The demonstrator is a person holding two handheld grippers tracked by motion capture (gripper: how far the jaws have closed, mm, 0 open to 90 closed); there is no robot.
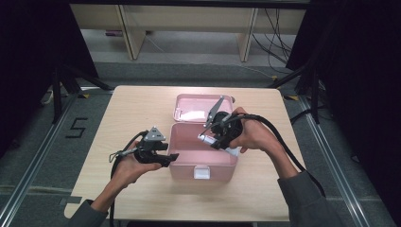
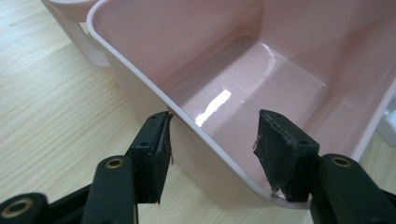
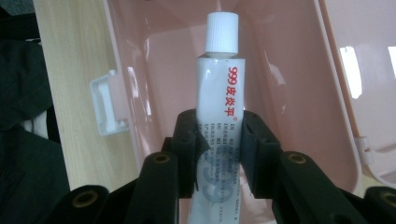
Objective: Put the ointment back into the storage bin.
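Wooden desk carries open pink box, inside bare, w/ left gripper spread wide astride its near wall, while right gripper clamps white ointment tube over box, lid flat behind.

Right gripper jaws clamp a white tube — cap forward; pink box beneath.

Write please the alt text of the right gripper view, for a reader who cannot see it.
The right gripper holds a white ointment tube between its two black jaws, white cap pointing away, over the inside of an open pink plastic box. Red characters run along the tube. The box's white latch and the pale wooden table show at the left.
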